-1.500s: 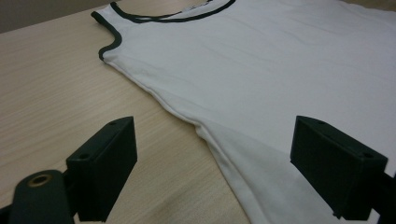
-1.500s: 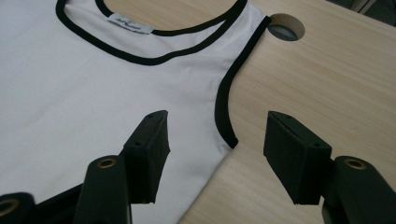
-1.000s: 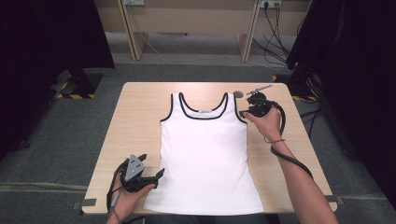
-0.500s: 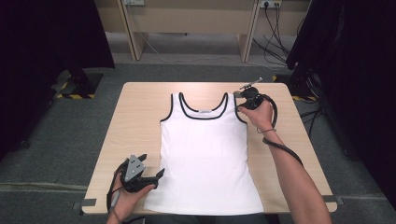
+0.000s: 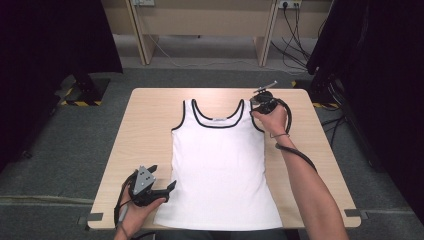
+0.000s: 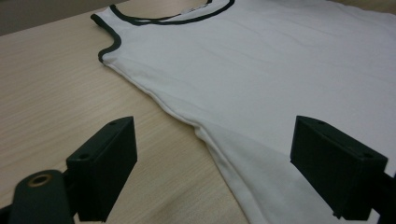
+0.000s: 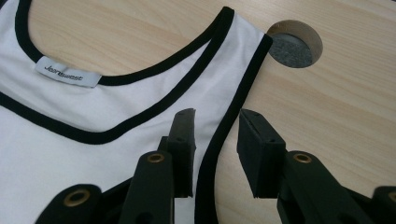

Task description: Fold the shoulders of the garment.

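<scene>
A white tank top [image 5: 220,165] with black trim lies flat on the wooden table [image 5: 145,130], neckline away from me. My left gripper [image 5: 162,176] rests near the front left corner, beside the top's lower left side. In the left gripper view it [image 6: 215,128] stands wide open, and the side edge of the tank top [image 6: 280,60] runs between the jaws. My right gripper [image 5: 256,102] is at the top's right shoulder strap. In the right gripper view it [image 7: 218,114] is narrowly open astride the strap's black outer edge, above the tank top [image 7: 56,154].
A round cable hole [image 7: 294,46] opens in the table just beyond the right strap. A label [image 7: 67,72] sits inside the neckline. Desk legs and floor cables [image 5: 210,62] lie behind the table, with dark curtains on both sides.
My right hand has moved a little left and away from me, bringing its gripper onto the right shoulder strap. The left gripper has not moved.
</scene>
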`<action>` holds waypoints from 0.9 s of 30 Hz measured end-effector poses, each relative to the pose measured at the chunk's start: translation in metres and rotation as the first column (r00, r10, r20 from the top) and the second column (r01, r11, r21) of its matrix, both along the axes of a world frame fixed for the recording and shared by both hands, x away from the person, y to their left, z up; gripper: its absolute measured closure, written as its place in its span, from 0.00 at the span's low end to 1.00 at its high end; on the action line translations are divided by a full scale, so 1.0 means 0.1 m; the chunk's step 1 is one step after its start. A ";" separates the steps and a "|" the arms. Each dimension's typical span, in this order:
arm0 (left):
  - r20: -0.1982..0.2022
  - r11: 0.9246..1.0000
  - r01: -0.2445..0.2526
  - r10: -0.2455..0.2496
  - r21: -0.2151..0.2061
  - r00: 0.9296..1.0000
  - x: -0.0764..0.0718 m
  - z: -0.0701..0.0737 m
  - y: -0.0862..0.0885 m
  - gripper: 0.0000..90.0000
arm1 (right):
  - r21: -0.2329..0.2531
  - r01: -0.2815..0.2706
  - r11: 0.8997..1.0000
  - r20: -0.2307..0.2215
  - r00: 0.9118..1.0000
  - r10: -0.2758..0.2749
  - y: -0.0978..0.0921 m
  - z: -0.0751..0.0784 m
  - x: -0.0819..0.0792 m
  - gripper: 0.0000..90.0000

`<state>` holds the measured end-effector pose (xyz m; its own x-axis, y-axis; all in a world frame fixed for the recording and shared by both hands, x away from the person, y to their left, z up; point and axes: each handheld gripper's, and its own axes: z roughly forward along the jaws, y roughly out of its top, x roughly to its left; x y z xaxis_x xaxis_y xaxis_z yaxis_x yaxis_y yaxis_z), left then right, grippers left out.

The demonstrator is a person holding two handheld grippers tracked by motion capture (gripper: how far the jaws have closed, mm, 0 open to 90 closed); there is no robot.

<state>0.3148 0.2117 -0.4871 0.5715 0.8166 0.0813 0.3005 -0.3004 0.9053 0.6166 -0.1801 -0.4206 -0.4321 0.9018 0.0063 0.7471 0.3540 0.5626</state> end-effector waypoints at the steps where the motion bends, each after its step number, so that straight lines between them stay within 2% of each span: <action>1: 0.000 1.000 0.000 0.000 0.000 1.000 0.00 0.00 0.00 0.15 | 0.001 0.014 1.000 -0.011 1.000 -0.014 0.01 -0.04 0.04 0.75; 6: 0.001 1.000 0.002 -0.002 0.002 1.000 0.00 0.00 0.00 0.15 | 0.004 0.024 1.000 -0.016 1.000 -0.024 0.01 -0.06 0.06 0.75; 17: 0.002 1.000 0.004 -0.004 0.009 1.000 0.00 0.00 0.00 0.15 | -0.021 0.058 0.998 -0.021 0.998 -0.058 0.03 -0.16 0.17 0.75; 27: 0.006 1.000 0.003 -0.003 0.011 1.000 -0.01 0.00 -0.01 0.15 | -0.034 0.065 0.997 -0.015 0.998 -0.065 0.07 -0.19 0.20 0.73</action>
